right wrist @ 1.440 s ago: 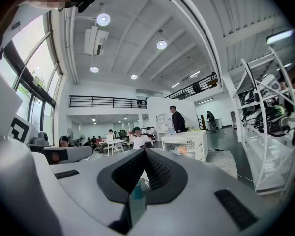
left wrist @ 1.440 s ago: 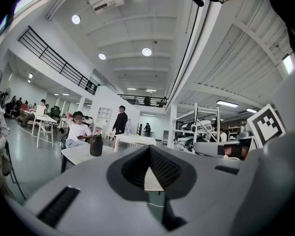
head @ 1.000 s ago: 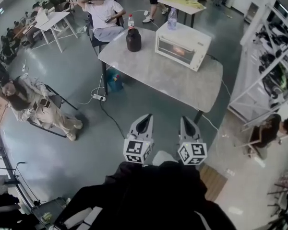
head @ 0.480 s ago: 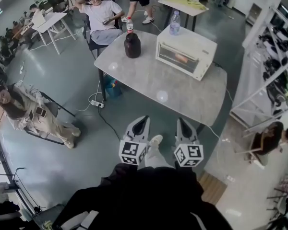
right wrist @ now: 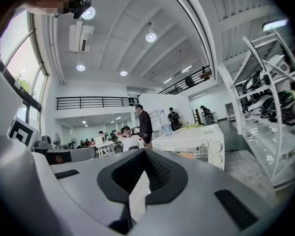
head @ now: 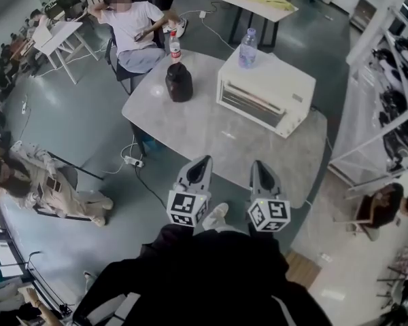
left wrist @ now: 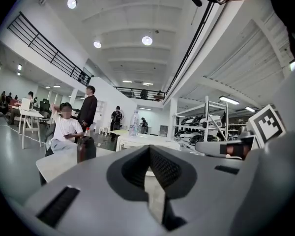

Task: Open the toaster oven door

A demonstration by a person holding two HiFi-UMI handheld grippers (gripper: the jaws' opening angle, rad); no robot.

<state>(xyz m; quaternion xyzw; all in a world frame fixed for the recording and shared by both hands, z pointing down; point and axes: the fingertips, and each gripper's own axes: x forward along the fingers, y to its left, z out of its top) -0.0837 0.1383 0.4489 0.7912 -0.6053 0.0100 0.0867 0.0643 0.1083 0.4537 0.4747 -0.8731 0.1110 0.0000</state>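
Both grippers are held at the tabletop's [head: 190, 131] near edge. The left gripper [head: 201, 163] and right gripper [head: 258, 166] each have their jaws together, with nothing between them. The toaster oven [head: 265, 94] sits at the far right corner, door closed and well apart from both grippers. 1 water bottle [head: 248, 47] stands on top of it.

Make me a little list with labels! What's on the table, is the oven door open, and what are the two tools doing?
on the table: toaster oven, dark jar, small bottle
on top of the oven: water bottle
oven door: closed
left tool: shut, empty, not touching the oven
right tool: shut, empty, not touching the oven
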